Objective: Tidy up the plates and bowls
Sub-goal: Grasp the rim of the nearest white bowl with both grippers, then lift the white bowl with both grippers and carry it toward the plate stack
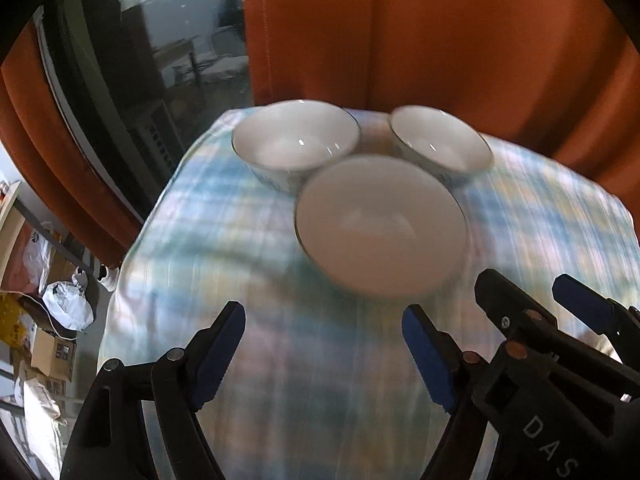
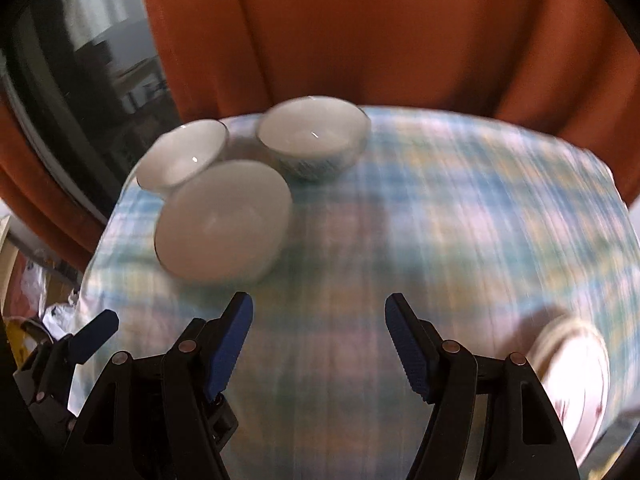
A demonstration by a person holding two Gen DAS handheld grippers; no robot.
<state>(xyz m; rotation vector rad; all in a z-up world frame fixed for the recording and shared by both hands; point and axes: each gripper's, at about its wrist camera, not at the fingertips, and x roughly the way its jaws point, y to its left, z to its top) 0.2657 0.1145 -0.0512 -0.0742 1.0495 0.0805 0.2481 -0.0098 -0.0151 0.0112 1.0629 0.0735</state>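
Three white bowls stand close together at the far side of a table under a pale plaid cloth. The near bowl sits in front of the far left bowl and the far right bowl. My left gripper is open and empty, just short of the near bowl. My right gripper is open and empty over bare cloth, with the near bowl ahead to its left. A plate with a reddish pattern lies at the near right edge. Both views are blurred.
An orange curtain hangs right behind the table. A dark window is at the far left. Boxes and bags lie on the floor left of the table. The right gripper's fingers show in the left wrist view.
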